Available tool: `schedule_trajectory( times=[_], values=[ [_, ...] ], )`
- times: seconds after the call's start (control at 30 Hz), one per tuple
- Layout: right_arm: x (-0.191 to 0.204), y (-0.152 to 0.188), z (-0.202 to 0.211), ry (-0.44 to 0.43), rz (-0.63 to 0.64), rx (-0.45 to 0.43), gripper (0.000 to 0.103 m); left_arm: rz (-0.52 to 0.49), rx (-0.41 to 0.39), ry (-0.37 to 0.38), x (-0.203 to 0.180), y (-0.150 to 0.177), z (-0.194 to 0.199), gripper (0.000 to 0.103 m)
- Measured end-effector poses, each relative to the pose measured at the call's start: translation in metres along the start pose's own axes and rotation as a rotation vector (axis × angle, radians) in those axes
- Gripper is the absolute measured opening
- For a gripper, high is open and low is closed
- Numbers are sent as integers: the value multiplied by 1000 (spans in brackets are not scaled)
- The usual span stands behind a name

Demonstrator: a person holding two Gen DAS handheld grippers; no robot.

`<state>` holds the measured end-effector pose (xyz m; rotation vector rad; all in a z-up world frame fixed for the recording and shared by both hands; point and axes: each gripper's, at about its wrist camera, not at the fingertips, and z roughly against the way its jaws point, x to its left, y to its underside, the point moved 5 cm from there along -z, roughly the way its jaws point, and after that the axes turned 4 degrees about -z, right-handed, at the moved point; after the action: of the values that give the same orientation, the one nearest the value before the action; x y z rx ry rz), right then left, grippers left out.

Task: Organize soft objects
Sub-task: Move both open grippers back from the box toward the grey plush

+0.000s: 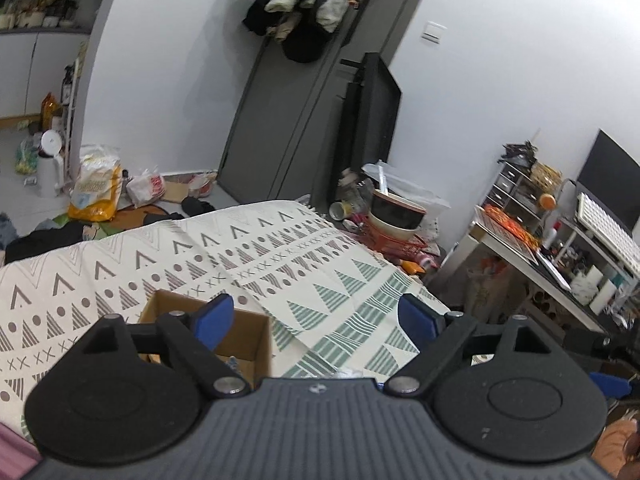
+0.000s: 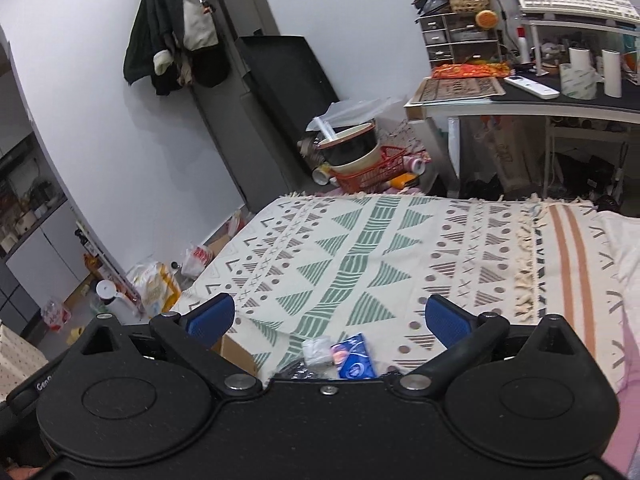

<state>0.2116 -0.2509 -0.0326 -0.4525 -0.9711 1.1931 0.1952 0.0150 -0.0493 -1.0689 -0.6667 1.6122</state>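
A patterned blanket (image 1: 280,264) covers the bed (image 2: 400,256) in both views. An open cardboard box (image 1: 248,332) sits on it at the near left, its corner (image 2: 236,350) also showing in the right wrist view. My left gripper (image 1: 316,316) is open above the blanket, its left finger over the box. My right gripper (image 2: 326,316) is open too, nothing between its blue pads. Just below it lie a blue tissue pack (image 2: 356,358) and a small white soft packet (image 2: 316,352), partly hidden by the gripper body.
A red basket with stacked bowls (image 2: 360,156) stands past the bed's far end. A desk (image 2: 520,104) with a keyboard, rolls and drawers is at the right. Bags and a white kettle (image 1: 50,168) litter the floor at left. Coats (image 1: 300,4) hang on the grey door.
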Motion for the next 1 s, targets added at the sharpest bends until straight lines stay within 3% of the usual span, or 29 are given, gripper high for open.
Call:
schedule_trajectory(
  times=[0.43,1.0],
  values=[
    [-46,-10,7,-55,-54,32,103,13,53,-40,-32,16,0,88],
    [-81,28,-65,-83,-161,211,102,-77,176,-72,-70,55,-39,85]
  ],
)
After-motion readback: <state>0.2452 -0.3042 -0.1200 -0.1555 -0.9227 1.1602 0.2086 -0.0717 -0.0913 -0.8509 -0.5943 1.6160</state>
